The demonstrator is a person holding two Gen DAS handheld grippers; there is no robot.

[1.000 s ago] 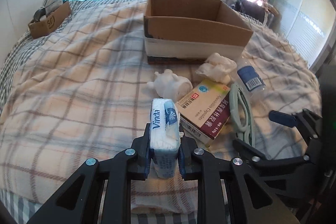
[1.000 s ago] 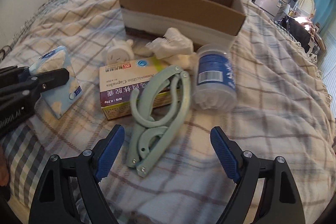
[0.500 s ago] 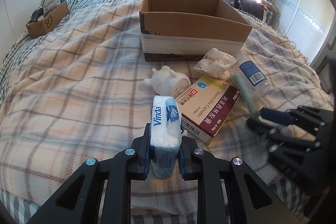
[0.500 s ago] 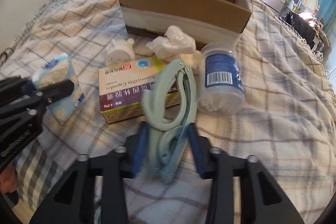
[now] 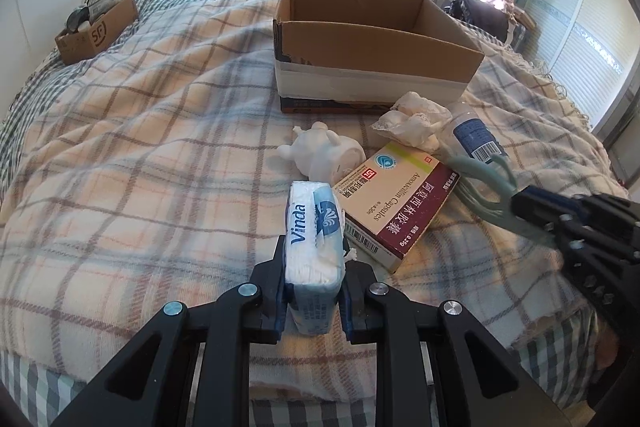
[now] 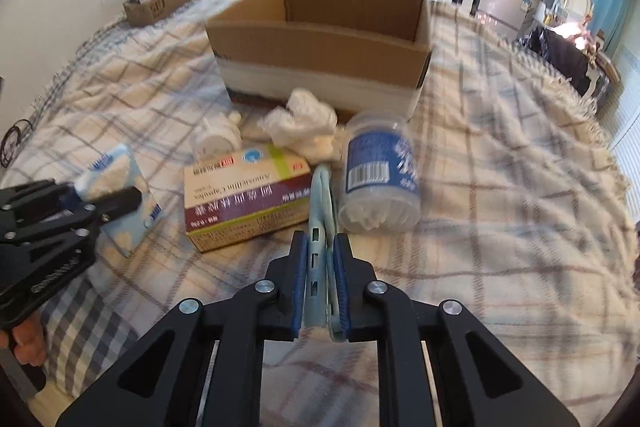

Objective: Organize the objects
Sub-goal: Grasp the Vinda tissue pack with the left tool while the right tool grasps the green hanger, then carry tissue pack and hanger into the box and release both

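My left gripper (image 5: pixel 313 281) is shut on a blue and white Vinda tissue pack (image 5: pixel 314 235), held above the plaid blanket; it also shows in the right wrist view (image 6: pixel 120 199). My right gripper (image 6: pixel 321 269) is shut on a pale green folding hanger (image 6: pixel 320 227), lifted edge-on; the hanger also shows in the left wrist view (image 5: pixel 480 187). An open cardboard box (image 5: pixel 372 39) stands beyond. A medicine box (image 5: pixel 396 199), a white figurine (image 5: pixel 320 155), crumpled tissue (image 5: pixel 412 121) and a cotton swab jar (image 6: pixel 380 175) lie in front of it.
A small SF cardboard box (image 5: pixel 94 31) with items sits at the bed's far left. The plaid blanket (image 5: pixel 140 147) covers the bed. Curtains, a TV and furniture stand beyond the bed.
My right gripper closed on the green hanger and lifted it, turning it edge-on. My left gripper kept the tissue pack and rose slightly.
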